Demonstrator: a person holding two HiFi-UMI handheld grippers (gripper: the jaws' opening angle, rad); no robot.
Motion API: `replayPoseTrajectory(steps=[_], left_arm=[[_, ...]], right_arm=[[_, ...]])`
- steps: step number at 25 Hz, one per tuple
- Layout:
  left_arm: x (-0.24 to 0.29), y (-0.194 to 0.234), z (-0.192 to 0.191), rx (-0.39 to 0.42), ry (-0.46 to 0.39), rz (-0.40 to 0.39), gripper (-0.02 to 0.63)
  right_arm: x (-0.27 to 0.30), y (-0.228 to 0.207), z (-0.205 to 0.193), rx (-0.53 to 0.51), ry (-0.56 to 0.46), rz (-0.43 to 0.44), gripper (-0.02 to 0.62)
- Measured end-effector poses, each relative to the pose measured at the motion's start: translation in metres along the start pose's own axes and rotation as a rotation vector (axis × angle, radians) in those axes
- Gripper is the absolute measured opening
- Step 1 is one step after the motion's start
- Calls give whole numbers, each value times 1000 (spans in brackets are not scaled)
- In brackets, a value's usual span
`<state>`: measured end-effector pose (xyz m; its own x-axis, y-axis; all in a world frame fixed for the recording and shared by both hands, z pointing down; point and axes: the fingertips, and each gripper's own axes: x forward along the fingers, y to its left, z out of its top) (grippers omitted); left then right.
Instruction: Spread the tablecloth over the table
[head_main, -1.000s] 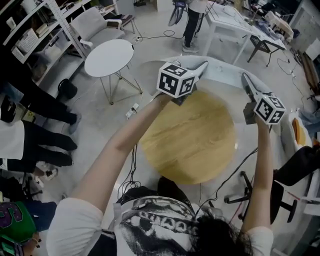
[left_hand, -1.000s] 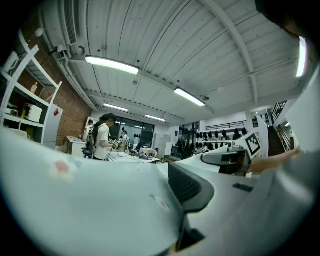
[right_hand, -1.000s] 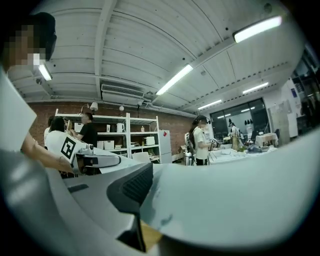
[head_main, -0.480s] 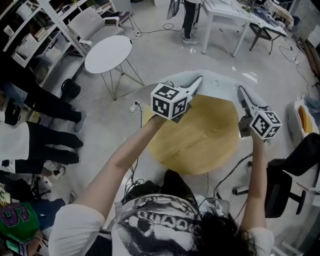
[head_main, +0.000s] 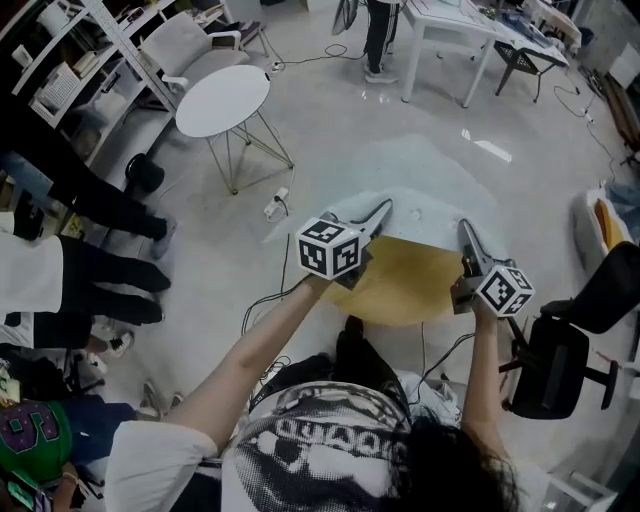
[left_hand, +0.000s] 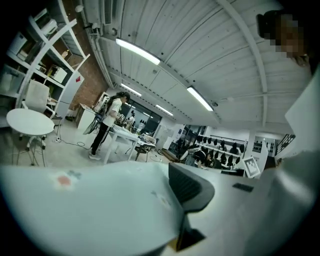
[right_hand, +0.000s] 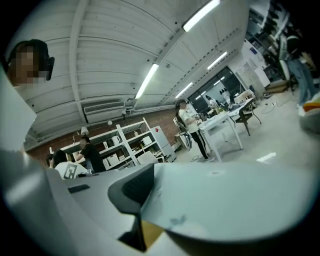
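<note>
A pale, thin tablecloth (head_main: 420, 175) lies stretched over the far part of the round wooden table (head_main: 400, 290), whose near strip shows bare. My left gripper (head_main: 380, 208) grips the cloth's near left edge and my right gripper (head_main: 465, 228) its near right edge, both low over the table. The left gripper view shows the tablecloth (left_hand: 90, 200) running in under the dark pad (left_hand: 190, 187). The right gripper view shows the tablecloth (right_hand: 230, 200) pinched beside the dark pad (right_hand: 132, 187). The right jaws have just been closing, with the cloth edge between them.
A small white round table (head_main: 222, 95) stands at the far left and a white desk (head_main: 450, 30) at the back. A black office chair (head_main: 560, 350) sits close at the right. People stand at the left edge (head_main: 60, 270), and one by the desk (head_main: 380, 35).
Both grippers have come down and back toward me, drawing the cloth with them. It has gone from held high to lying over most of the wooden top.
</note>
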<state>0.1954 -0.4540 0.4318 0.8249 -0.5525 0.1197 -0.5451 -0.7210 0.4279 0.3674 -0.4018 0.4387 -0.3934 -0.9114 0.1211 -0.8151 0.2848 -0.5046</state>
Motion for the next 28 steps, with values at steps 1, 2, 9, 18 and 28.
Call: replayPoseTrajectory(steps=[1, 2, 9, 18, 28], left_arm=[[-11, -2, -9, -15, -1, 3, 101], [-21, -3, -17, -33, -1, 6, 101], [-78, 6, -65, -144, 20, 43, 97], [-127, 11, -118, -185, 59, 82, 95], [-168, 22, -205, -172, 209, 166, 79]], right_arm=[[-7, 5, -11, 31, -1, -5, 74], [-14, 10, -21, 59, 0, -8, 71], [-41, 41, -85, 212, 14, -48, 64], [-65, 59, -154, 317, 65, -89, 64], [-86, 62, -237, 343, 196, -163, 49]])
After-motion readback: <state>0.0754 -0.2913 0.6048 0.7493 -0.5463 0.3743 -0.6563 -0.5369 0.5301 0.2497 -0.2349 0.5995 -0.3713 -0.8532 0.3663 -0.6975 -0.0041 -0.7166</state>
